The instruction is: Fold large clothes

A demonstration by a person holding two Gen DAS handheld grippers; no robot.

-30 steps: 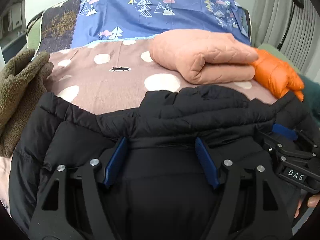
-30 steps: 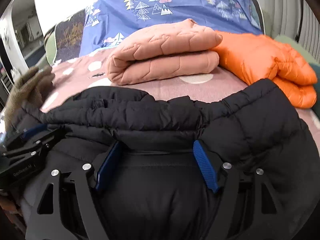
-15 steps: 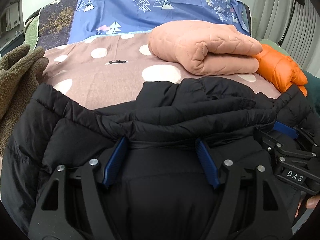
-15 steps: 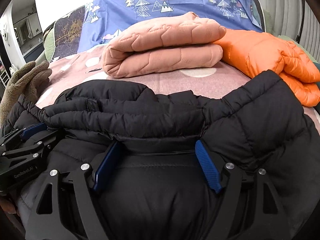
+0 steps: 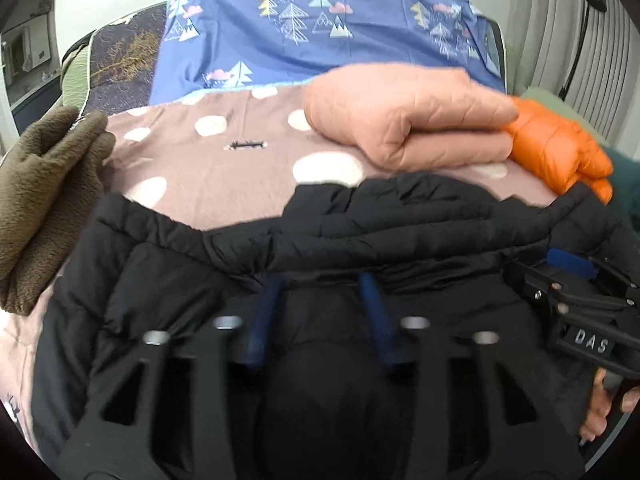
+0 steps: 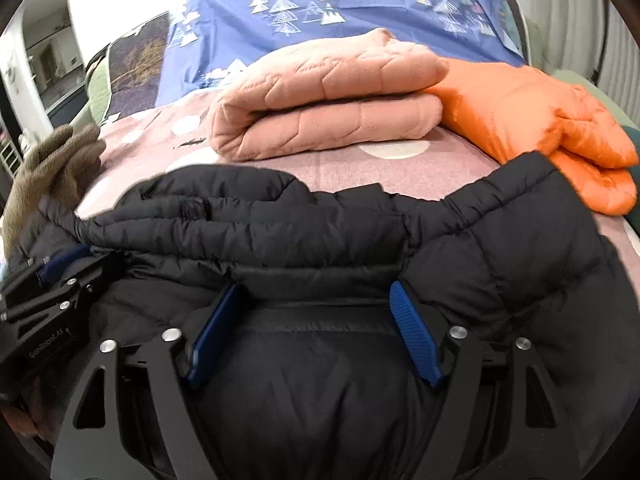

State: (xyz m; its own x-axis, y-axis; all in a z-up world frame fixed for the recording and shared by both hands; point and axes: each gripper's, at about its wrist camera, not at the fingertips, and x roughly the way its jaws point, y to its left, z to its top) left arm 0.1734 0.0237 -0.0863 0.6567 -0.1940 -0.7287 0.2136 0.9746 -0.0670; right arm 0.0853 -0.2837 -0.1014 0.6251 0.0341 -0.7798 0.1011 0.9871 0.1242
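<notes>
Both grippers' jaws are closing on the black puffer jacket [image 6: 500,272] lying on the bed [image 6: 440,160]: left gripper [image 5: 324,312] narrowing, right gripper [image 6: 316,332] wider. Slippery padding between the jaws is likely escaping unevenly, skewing the fold.

1. Left gripper [image 5: 322,304]: tilted down onto the black jacket [image 5: 360,236], jaws closing, jacket fabric between them.
2. Right gripper [image 6: 314,316]: just beside it on the jacket, jaws wide but closing, fabric between.

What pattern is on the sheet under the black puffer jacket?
Dusty pink bedsheet with large white dots; it shows best in the left wrist view.
</notes>
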